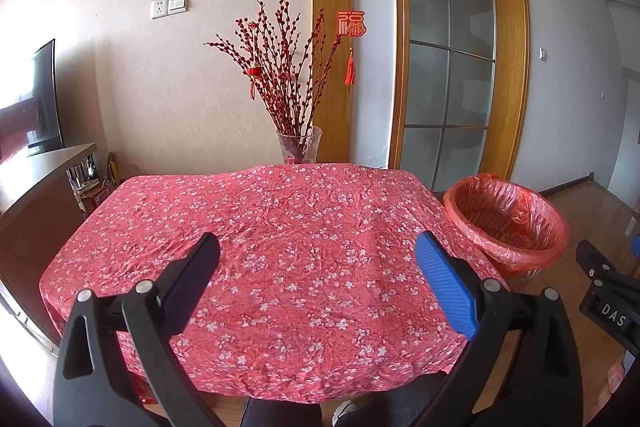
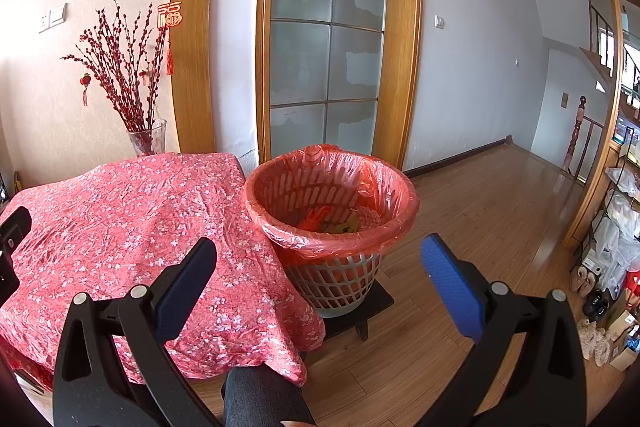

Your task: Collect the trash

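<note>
The left gripper [image 1: 318, 257] has its fingers spread wide above the surface [image 1: 280, 227]. The right gripper [image 2: 320, 259] is spread too, the bin [image 2: 332, 203] between its fingers, trash [image 2: 340, 221] inside.

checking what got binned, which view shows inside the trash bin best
The right wrist view: it looks down into the trash bin, showing wrappers at the bottom. The left wrist view catches it off to the side, contents unclear.

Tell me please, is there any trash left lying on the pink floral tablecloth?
No, the left wrist view shows the tablecloth bare, while wrappers already lie inside the lined bin.
</note>
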`<state>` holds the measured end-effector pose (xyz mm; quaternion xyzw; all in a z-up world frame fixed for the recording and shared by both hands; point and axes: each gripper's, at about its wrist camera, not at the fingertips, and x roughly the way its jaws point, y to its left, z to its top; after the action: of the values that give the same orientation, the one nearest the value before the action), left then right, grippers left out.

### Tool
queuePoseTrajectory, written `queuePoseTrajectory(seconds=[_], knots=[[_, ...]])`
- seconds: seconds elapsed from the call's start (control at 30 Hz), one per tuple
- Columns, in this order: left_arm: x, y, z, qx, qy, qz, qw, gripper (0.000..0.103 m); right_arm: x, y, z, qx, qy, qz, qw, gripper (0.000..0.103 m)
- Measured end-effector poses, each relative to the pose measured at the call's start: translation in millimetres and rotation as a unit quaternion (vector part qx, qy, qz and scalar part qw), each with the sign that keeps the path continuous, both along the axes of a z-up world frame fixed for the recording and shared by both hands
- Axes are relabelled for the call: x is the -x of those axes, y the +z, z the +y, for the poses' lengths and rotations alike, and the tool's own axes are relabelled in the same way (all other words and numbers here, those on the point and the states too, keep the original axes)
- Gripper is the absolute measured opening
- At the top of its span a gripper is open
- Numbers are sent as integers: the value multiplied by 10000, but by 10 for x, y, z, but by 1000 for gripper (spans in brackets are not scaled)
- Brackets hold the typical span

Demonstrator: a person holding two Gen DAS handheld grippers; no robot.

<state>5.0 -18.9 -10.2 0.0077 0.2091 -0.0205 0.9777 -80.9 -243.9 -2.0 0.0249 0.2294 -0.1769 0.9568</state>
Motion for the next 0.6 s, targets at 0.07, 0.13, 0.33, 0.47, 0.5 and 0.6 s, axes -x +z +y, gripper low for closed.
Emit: queuePoseTrajectory(seconds=[0.07, 0.13, 0.33, 0.47, 0.5, 0.6], knots=[[-4, -7, -3, -1, -2, 9, 10000, 96, -1, -1, -2, -8, -1, 4, 10000, 101], [-10, -13, -8, -1, -8, 19, 10000, 96, 0, 0, -2, -2, 3, 4, 10000, 101], [-14, -17, -12, -7, -14, 30, 10000, 96, -3, -20, 3, -1, -19, 16, 10000, 101], [-11, -15, -14, -6, -16, 30, 10000, 96, -8, -39, -5, -9, -38, 29, 10000, 101], [-18, -17, -13, -5, -19, 32, 10000, 96, -4, -40, -8, -10, -39, 31, 10000, 101], [-18, -25, -18, -2, -22, 39, 10000, 96, -5, -35, -7, -7, -32, 37, 10000, 101]])
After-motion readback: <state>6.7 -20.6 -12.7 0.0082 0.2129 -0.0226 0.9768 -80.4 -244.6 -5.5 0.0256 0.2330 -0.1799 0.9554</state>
